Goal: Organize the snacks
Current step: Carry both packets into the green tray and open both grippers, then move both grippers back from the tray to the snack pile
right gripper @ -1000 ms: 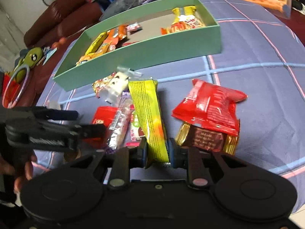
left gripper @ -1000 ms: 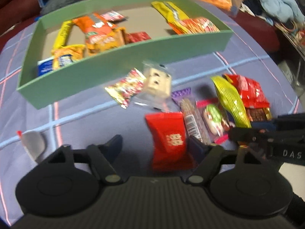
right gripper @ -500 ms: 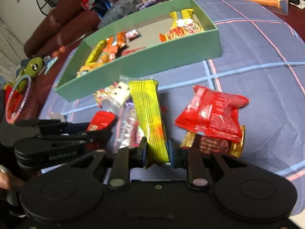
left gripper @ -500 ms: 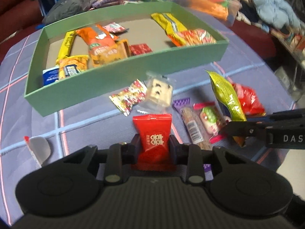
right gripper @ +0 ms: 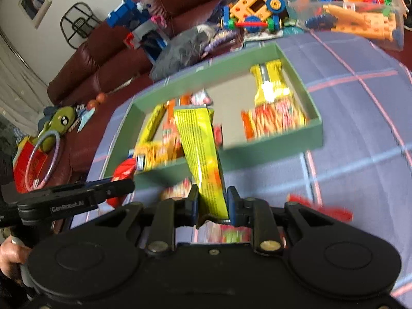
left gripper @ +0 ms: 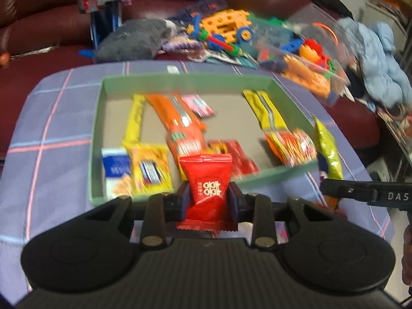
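Note:
My left gripper is shut on a red snack packet and holds it up over the near wall of the green tray. My right gripper is shut on a long yellow-green snack packet, lifted above the table in front of the tray. That packet also shows at the right of the left wrist view. The tray holds several snacks: yellow bars, an orange packet, red and blue ones. The left gripper shows at the left of the right wrist view.
A red packet and other loose snacks lie on the purple checked tablecloth under my grippers. Toy blocks in a clear box, a grey bundle and a brown sofa lie behind the table.
Both grippers lifted their packets off the table and moved toward the tray. The left gripper closed on the red packet one second ago.

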`<state>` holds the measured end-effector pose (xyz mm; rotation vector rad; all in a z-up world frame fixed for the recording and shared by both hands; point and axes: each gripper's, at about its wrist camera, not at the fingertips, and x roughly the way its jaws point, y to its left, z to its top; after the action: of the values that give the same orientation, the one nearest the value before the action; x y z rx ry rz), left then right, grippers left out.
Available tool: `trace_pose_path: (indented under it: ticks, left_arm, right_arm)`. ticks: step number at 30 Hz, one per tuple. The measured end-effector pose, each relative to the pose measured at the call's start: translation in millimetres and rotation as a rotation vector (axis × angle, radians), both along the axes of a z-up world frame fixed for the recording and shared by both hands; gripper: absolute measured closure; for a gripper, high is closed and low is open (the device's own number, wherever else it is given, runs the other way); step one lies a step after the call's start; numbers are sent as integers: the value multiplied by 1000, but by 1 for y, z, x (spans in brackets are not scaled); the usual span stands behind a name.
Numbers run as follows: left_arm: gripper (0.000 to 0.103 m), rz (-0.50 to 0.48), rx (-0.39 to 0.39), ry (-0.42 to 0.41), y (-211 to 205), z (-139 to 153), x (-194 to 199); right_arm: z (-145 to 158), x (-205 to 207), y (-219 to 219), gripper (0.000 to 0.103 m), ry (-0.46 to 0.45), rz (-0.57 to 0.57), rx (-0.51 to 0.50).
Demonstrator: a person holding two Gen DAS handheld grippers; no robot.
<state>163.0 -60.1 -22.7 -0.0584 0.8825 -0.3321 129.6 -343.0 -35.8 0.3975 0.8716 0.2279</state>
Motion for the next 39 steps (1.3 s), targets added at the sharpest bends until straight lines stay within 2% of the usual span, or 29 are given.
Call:
trace_pose_path:
  ticks: [8,21,22,23,24,25,26,28,30,34,39]
  left_arm:
    - [73,60,5,2,9,-5,61]
    - [72,102,42,16,12,-25,123]
    - [71,105,46,15,11,-26,126]
    - [60,111,55,10,10,-27,129]
    - [49,117,63,7,9,-27,130]
    - [28,127,72,2,7,-27,130]
    - [17,138,80,-9,5,-26,129]
    - [9,151,97,-30,2,-24,124]
    - [5,149,96,-29,-1,-23,119]
    - [1,142,81,-19,-4,-18,106]
    - [0,126,71,-17,-9,-9,87]
  right_arm:
    - [11,58,2,81,-29,-15,-25]
    - [-24,112,6,81,43,-21,-48]
    - [-27,115,6,81,48,-18,-47]
    - [-29,117,7,79,53,-15,-47]
    - [-30,119,7,75,55,-17,-50]
    - [-30,119,7,68,50,-25,-54]
    - [-30,120,7,62,47,-29,-53]
    - [-29,121,6,25,46,-34,-26]
    - [-24,118,6,11,21,-49,-25]
    - [-15,111,7,0,-6,-53,-34]
    - [-9,100,2,0,-3,-71,-18]
